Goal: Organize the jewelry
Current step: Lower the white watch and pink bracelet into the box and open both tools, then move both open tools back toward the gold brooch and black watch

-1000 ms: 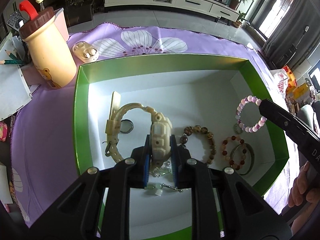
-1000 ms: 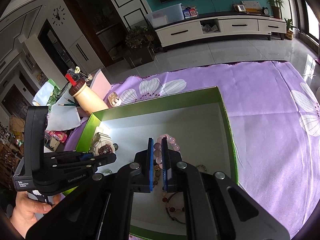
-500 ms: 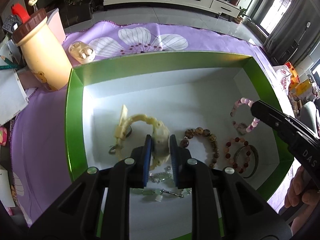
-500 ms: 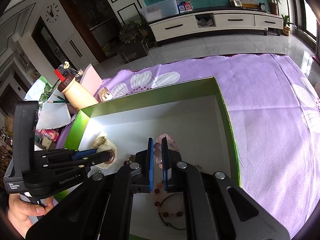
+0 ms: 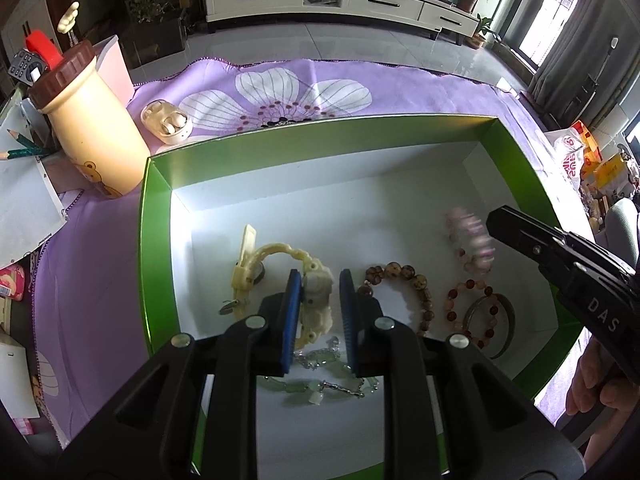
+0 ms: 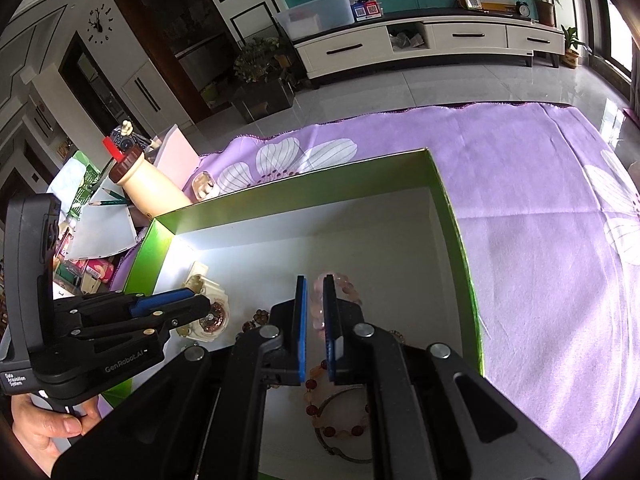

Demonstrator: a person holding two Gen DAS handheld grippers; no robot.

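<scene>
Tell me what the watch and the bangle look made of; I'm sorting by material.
The watch looks like matte cream plastic or resin: chunky moulded case and ridged strap. The bangle looks like dull grey metal, thin and smooth-rimmed, though that's uncertain.

I see the cream watch [image 5: 316, 292] lying center frame in the green box [image 5: 156, 240]; pink bead bracelet [image 5: 472, 240], blurred, at right; brown beads [image 5: 404, 276] between them.
</scene>
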